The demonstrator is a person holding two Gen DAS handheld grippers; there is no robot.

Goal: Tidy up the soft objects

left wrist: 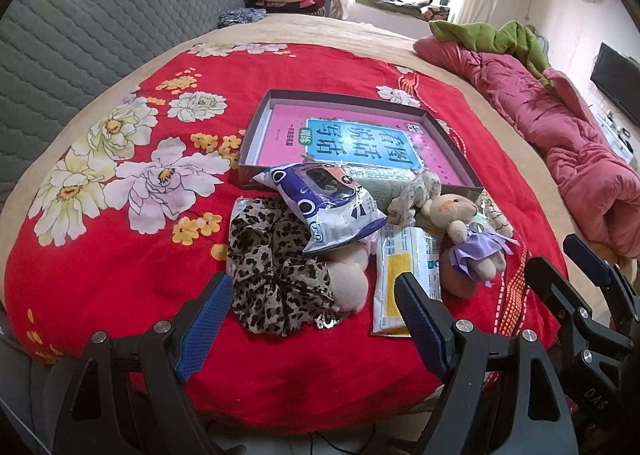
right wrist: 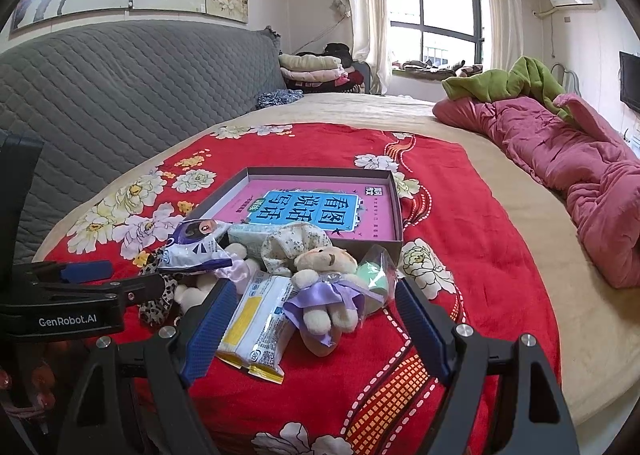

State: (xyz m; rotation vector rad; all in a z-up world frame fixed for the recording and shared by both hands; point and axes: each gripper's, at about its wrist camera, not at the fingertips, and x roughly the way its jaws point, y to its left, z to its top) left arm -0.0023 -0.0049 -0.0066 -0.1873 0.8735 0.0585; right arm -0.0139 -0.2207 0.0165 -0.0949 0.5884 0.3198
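Right wrist view: teddy bear point(right wrist: 324, 287), soft, light, squashy; lies just in front of the box point(right wrist: 394, 211), beside the tissue pack point(right wrist: 256, 331). Grip around the body. Right gripper point(right wrist: 316, 329) and left gripper point(left wrist: 314, 319): jaws spread, empty.

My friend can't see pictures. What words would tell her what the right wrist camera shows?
An open right gripper hovers over a pile of soft things on a red flowered blanket: a small teddy bear in a purple dress, a white and yellow tissue pack and a leopard-print scrunchie. Behind them sits a shallow grey box holding a pink book.
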